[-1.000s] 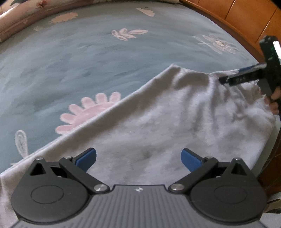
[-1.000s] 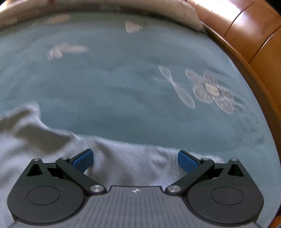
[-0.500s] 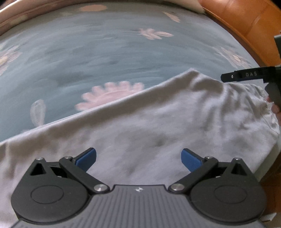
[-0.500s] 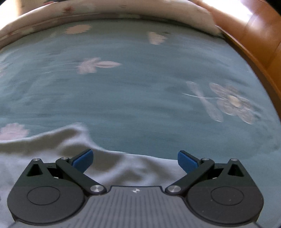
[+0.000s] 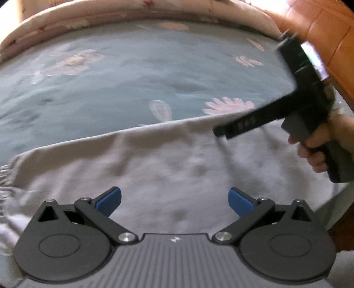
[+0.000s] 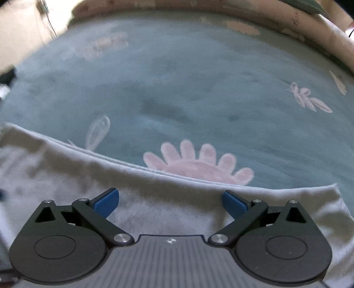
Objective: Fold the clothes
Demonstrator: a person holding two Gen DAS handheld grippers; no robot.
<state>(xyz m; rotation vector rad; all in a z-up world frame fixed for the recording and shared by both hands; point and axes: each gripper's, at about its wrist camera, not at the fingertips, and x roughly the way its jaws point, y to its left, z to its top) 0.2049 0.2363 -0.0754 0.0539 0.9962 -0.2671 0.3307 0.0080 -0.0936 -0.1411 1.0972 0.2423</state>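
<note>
Black claw (image 5: 174, 200), blue fingertips (image 5: 109, 200)

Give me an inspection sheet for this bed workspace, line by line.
Surface: teal bedspread with pink flower prints.
Job's things: pale grey garment spread flat, far edge fairly straight.
Clutter: nothing seen.
Grippers: left claw open above the garment, holding nothing; right claw open near the garment's edge, holding nothing; a hand grips its handle.
Cables: nothing seen.
Surroundings: floral quilt rolled at the far edge; wooden panels at right.
</note>
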